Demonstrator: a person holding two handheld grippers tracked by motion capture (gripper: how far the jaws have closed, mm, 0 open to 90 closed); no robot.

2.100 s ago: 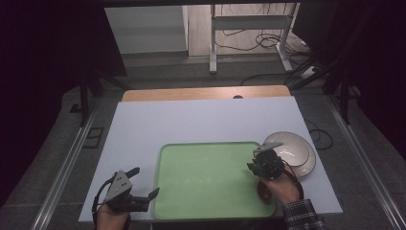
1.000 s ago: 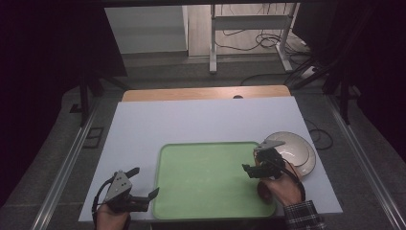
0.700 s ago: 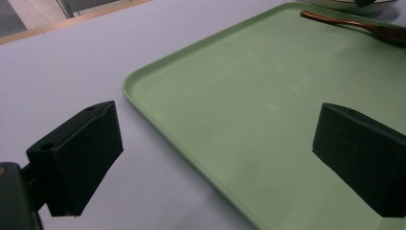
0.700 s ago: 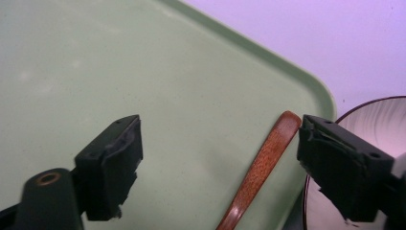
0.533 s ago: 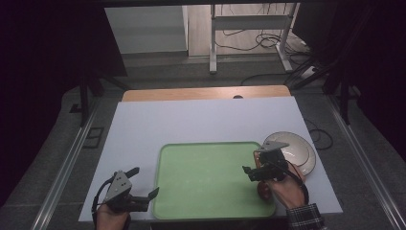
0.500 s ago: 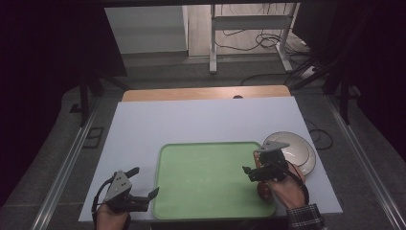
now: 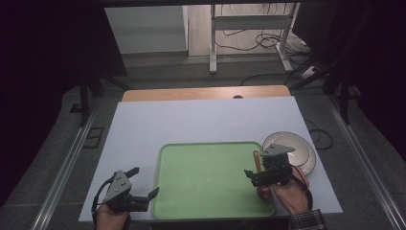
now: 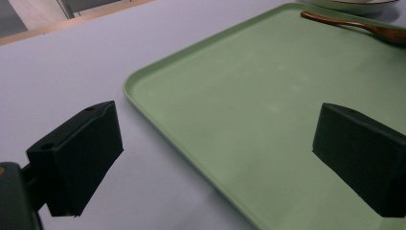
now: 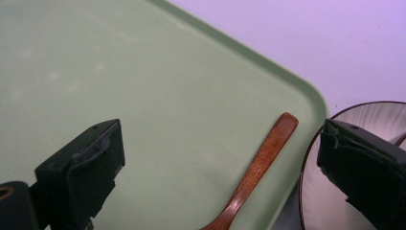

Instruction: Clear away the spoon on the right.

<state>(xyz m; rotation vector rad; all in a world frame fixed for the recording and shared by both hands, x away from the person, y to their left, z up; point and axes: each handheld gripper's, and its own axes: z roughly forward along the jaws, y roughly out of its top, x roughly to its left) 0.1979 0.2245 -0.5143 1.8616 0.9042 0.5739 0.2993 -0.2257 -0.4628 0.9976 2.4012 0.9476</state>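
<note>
Right tool (image 7: pixel 262 168) spread wide, black jaws well apart and holding nothing, poised over the right edge of the smooth, matte pale-green rectangular tray (image 7: pixel 210 179) with rounded corners. Between those jaws in the right gripper view, a slim brown wooden spoon (image 9: pixel 256 172), polished grain showing, lying on the tray floor beside its rim. Just past the rim, a glossy white round bowl with a dark rim line (image 7: pixel 301 151). Left tool (image 7: pixel 146 197) likewise wide open and empty, low by the tray's near-left corner over the flat white tabletop (image 7: pixel 201 120).
</note>
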